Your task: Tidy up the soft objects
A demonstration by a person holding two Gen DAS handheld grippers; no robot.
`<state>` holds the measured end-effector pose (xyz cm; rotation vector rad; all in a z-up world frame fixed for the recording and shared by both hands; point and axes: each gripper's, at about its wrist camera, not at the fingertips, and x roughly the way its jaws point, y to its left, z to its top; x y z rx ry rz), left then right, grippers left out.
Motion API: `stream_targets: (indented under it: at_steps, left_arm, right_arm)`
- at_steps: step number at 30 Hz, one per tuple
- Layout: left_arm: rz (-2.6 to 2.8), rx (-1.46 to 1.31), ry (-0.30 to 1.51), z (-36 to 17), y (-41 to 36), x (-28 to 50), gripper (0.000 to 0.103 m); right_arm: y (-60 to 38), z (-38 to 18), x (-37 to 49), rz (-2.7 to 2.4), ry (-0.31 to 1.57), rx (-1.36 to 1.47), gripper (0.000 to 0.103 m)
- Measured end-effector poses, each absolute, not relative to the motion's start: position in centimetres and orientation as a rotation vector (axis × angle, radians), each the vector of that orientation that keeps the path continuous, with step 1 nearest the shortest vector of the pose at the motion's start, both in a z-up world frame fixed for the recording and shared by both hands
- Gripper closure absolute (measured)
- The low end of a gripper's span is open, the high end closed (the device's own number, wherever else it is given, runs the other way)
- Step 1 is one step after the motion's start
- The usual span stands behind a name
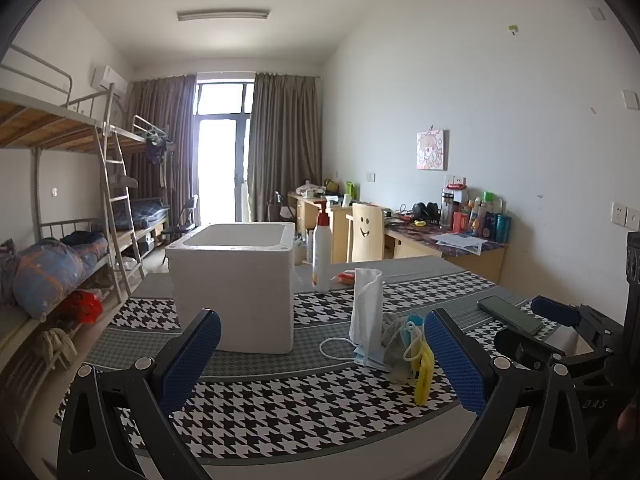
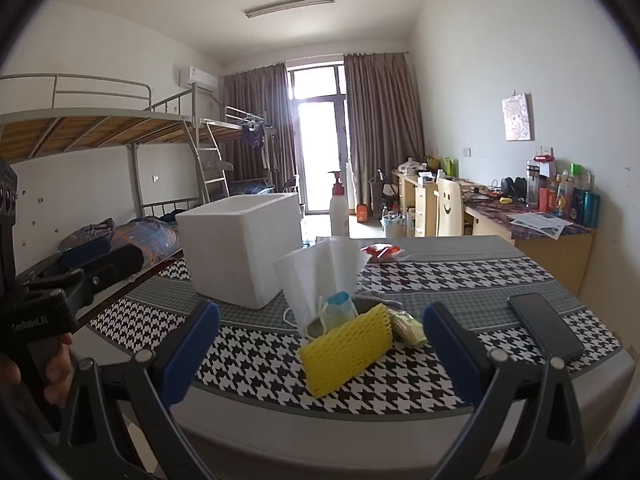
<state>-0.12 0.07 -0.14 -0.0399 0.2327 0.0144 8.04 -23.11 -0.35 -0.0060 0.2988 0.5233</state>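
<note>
Item: soft pile, yellow foam net, masks, tissue, on tabletop right of white box. Left claw and right claw wide, empty (nothing gripped). Advice: pinch the net mid-body, lift clear, drop into box.

**Where things sit on the table**

We see the foam box to the left on the table, with the pump bottle behind it to the right. The pile of soft items lies right of the box, nearer us (the paper bag stands at its back). The phone lies further right, apart from the pile.
</note>
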Motion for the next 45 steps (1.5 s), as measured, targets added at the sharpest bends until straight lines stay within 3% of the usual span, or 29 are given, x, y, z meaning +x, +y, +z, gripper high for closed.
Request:
stream_targets:
  at_steps: [45]
  left_arm:
    - [-0.002,-0.046,0.304,-1.2,0.4,3.3,0.001]
  right_arm:
    - [-22.5,-1.4,10.4,0.502,0.349,-0.007,0.0]
